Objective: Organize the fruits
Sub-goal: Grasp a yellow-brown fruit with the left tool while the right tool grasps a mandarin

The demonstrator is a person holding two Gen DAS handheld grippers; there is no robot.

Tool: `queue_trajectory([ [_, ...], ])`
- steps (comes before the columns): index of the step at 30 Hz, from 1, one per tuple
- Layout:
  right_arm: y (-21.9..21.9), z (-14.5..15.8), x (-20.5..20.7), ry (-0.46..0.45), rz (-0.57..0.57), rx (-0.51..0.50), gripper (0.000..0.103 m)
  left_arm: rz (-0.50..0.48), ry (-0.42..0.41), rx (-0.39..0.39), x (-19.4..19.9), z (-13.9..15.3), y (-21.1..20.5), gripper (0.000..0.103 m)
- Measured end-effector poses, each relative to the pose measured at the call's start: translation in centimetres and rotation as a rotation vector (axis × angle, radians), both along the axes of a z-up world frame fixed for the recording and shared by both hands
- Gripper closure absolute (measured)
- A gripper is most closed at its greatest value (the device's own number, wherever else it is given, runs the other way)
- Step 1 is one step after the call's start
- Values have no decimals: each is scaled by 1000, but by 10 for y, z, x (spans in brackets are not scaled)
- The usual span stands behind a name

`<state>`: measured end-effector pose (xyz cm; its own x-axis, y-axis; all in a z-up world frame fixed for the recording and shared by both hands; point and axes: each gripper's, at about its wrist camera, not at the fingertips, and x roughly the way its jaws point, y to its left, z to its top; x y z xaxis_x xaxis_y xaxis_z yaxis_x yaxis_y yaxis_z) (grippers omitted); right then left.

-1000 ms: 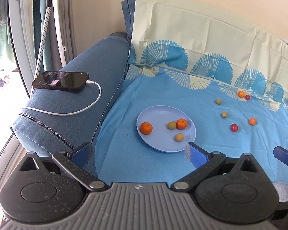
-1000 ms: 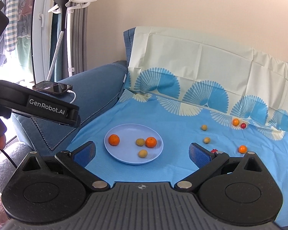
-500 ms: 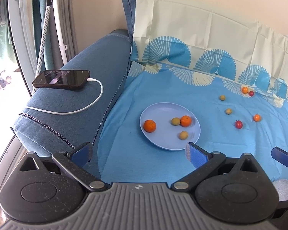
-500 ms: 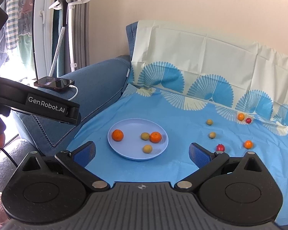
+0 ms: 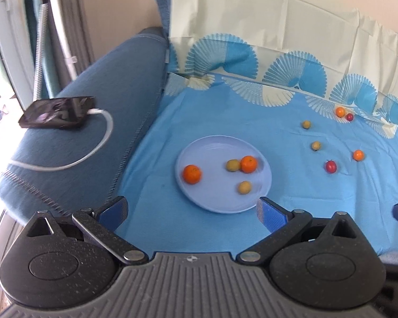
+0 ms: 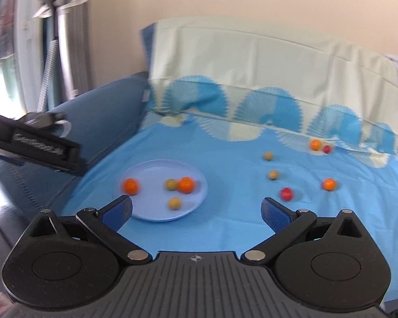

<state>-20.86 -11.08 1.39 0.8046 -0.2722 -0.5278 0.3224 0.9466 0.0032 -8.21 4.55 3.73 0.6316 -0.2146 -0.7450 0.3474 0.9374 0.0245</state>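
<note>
**Four on the plate, six still loose**

Four fruits sit on the plate (image 5: 188, 148): two oranges and two yellow-green ones. Six lie scattered on the sheet (image 5: 225, 111) to its right: two yellow-green fruits (image 5: 315, 145), a red one (image 5: 331, 166), an orange one (image 5: 358, 155), and an orange-and-red pair (image 5: 343, 114) touching at the backrest. Judged so, less than half is done. The left gripper (image 5: 192, 210) and right gripper (image 6: 196, 210) hang near the plate, jaws spread wide, carrying nothing. The red fruit lies nearest the right gripper.
</note>
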Motion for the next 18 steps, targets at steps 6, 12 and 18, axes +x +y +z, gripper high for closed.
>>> queue_trajectory([
  [6, -91, -18, 13, -5, -246, 4, 1, -72, 34, 3, 38, -4, -76, 0],
  [12, -201, -55, 42, 3, -467, 52, 1, -148, 60, -7, 88, -28, -181, 0],
  [18, -297, -120, 93, 37, -597, 116, 1, -151, 177, 4, 138, -98, -281, 0],
])
